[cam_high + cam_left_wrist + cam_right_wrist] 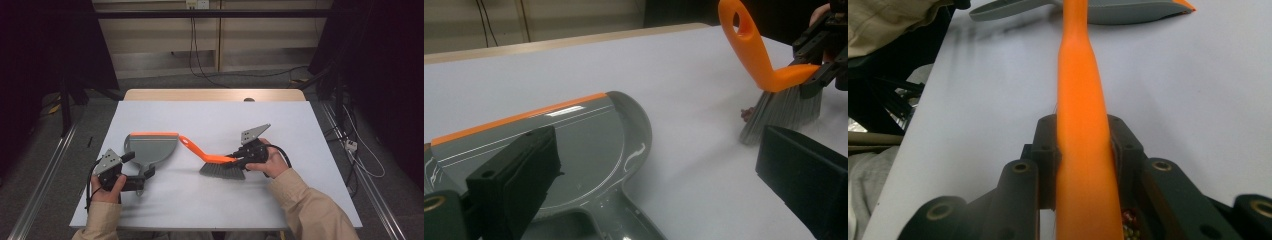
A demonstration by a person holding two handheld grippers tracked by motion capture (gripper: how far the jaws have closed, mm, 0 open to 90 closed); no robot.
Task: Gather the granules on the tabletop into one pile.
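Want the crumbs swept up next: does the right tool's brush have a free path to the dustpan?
Probably yes: the right tool grips the brush, and bare table lies before the dustpan.

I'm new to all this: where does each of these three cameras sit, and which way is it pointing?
High view: fixed above the person's side of the table, looking forward and down; both forearms, the left gripper and the right gripper show.
Left gripper view: rides the left gripper, looking along its spread jaws over the dustpan toward the brush.
Right gripper view: rides the right gripper, looking along the brush handle clamped in its jaws; a sleeve shows top left.
Shared: all three show the brush and dustpan.
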